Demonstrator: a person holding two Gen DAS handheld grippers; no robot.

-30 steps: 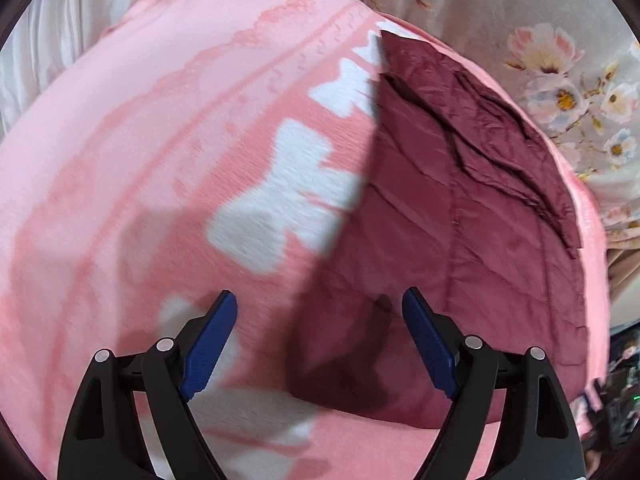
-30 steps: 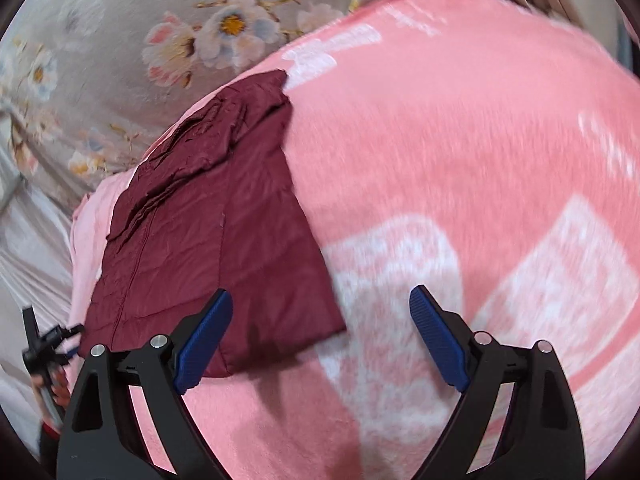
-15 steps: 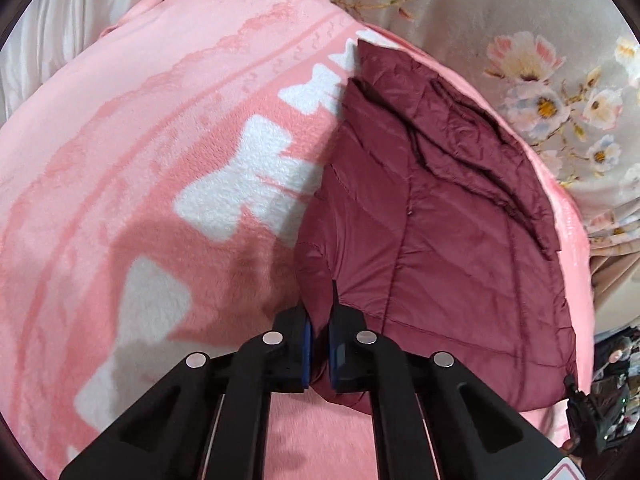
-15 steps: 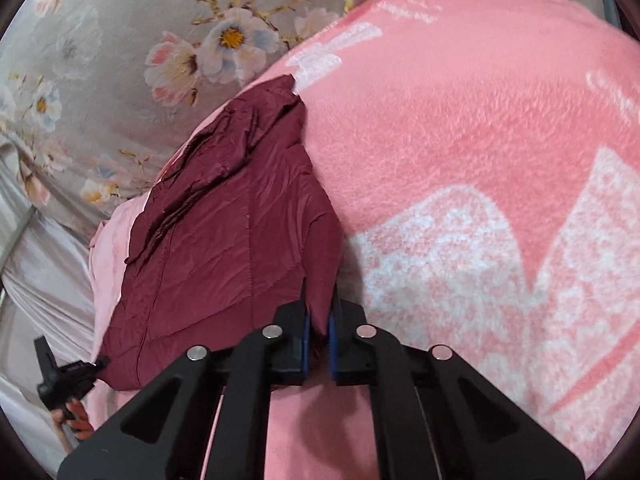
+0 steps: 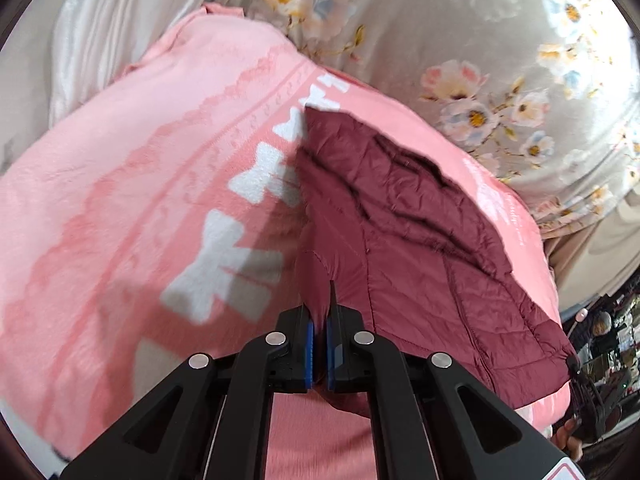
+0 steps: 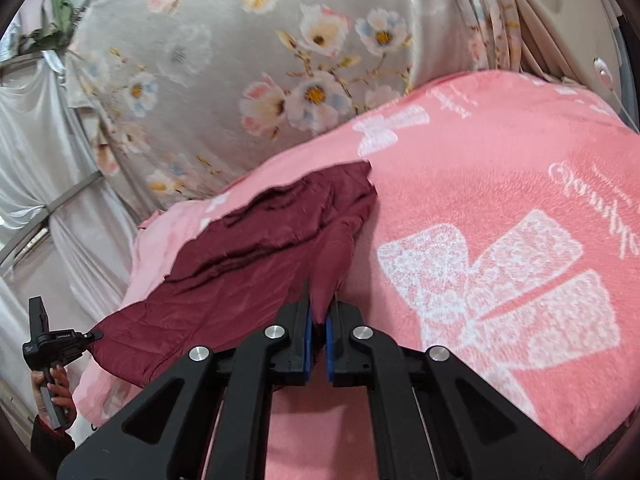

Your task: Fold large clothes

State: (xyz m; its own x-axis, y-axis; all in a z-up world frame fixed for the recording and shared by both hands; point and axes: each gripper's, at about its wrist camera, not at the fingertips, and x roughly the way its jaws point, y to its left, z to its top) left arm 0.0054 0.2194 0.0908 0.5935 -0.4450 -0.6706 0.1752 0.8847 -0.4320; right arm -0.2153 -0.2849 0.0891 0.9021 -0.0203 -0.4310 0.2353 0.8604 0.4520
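Your left claw (image 5: 319,354) is clamped on one near corner of the maroon quilted jacket (image 5: 420,248), pads pinching the fabric. Your right claw (image 6: 318,350) grips the other near corner the same way. Both corners are raised off the pink blanket (image 6: 500,208); the rest of the jacket lies on it, beside the white bow prints (image 5: 236,264), with a floral sheet (image 6: 248,60) beyond.

A bed carries everything, covered by a pink blanket (image 5: 120,208) printed with white bows (image 6: 500,280). Directly on the blanket lies a dark red quilted jacket (image 5: 420,248), partly folded, its near edge raised off the blanket. Flowered grey fabric (image 6: 280,80) lies at the far side.
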